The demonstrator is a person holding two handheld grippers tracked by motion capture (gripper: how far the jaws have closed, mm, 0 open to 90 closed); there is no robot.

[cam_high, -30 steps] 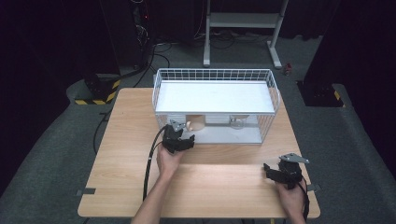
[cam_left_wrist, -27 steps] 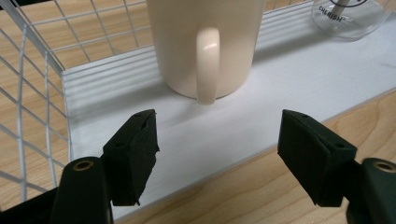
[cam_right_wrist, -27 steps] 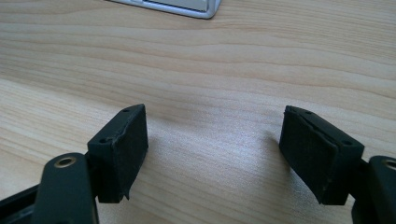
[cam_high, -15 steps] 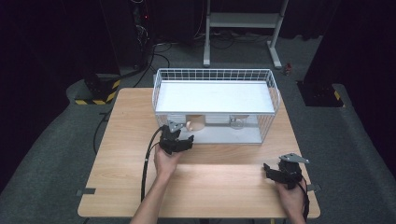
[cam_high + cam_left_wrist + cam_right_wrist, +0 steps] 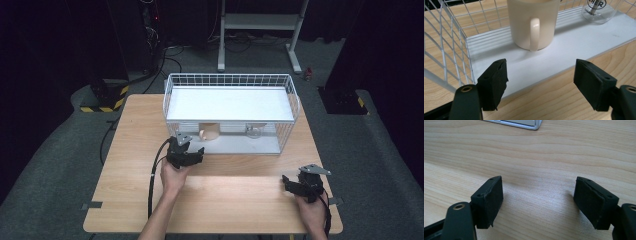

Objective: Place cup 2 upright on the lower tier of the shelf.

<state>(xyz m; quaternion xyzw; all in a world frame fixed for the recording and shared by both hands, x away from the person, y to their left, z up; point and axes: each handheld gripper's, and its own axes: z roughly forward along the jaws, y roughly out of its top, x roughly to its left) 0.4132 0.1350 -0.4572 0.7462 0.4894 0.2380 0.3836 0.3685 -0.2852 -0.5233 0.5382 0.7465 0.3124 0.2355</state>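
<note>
The left claw (image 5: 540, 82) has crept a little nearer the wire rack (image 5: 292, 107), jaws spread and empty, lined up on the cream mug (image 5: 533, 23) on its lower shelf; the right claw (image 5: 539, 203) rests spread over the counter (image 5: 240, 200), well clear of the rack; a handle grab looks next.

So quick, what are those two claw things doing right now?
Left gripper: open, empty, facing the cream mug.
Right gripper: open, empty, over the table.
</note>
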